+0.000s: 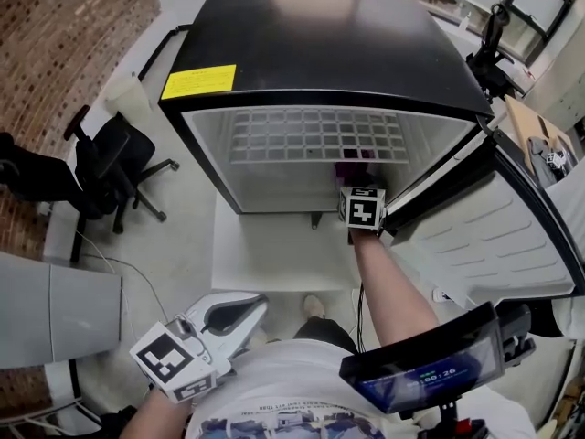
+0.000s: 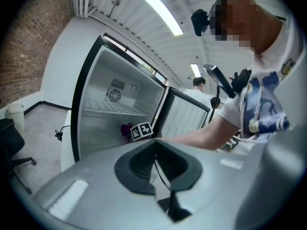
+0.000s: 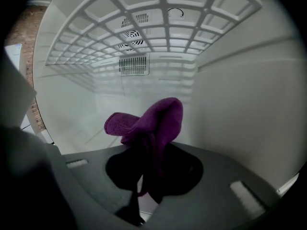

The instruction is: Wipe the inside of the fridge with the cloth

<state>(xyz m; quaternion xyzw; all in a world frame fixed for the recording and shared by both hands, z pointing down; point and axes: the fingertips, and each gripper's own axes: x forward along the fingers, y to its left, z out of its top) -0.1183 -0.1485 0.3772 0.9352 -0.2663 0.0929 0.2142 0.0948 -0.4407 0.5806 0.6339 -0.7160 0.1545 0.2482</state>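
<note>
Right gripper [image 3: 145, 178] clamped on a purple cloth [image 3: 153, 121]; cloth bunches up and forward out of the jaws, its free end flopped to the gripper's left. Gripper and cloth sit inside the open mini fridge [image 1: 320, 53], lower compartment, with the white wire shelf [image 3: 144, 23] overhead and the rear vents ahead. The right side wall [image 3: 240, 104] runs close beside the gripper; cloth appears held just off it, contact not certain. From the head view the cloth shows as a dark purple patch just beyond the marker cube. Fridge door [image 1: 498, 236] swung wide to that gripper's right. Left gripper [image 1: 245, 311] hangs back by the person's torso, well behind the other, jaws pressed together on nothing. Liner looks plain white everywhere, no streaks or damp marks to tell wiped from unwiped. Judgement: wiping at most under way near the right wall; floor, back wall, left wall and shelf likely remain
</note>
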